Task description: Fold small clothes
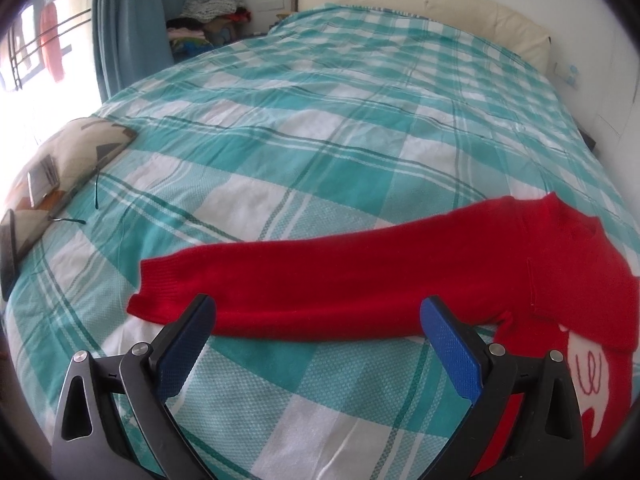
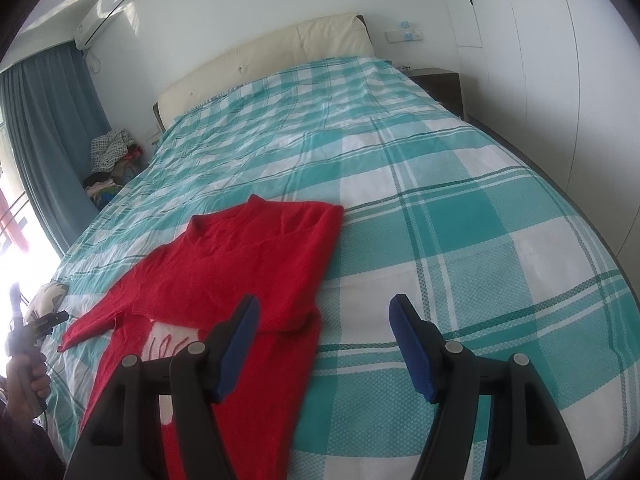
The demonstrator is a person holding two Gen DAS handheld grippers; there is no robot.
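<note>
Checked bedspread (image 2: 460, 220) lay bare and wide right of the red sweater (image 2: 248, 264), whose sleeve (image 1: 340, 280) stretched left near the bed's edge. Both claws, left gripper (image 1: 316, 312) and right gripper (image 2: 324, 312), hovered spread, holding nothing.

Bright daylight floods from the blown-out window (image 1: 24, 40) at left; fisheye edges curve and darken.

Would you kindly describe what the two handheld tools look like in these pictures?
Both look alike. The left tool has two flat fingers faced with blue, finely dimpled pads, carried on black angular linkage arms with round silver pivot pins. The right tool has the same blue pads, black arms and silver pins. No cables or markings show on them.
</note>
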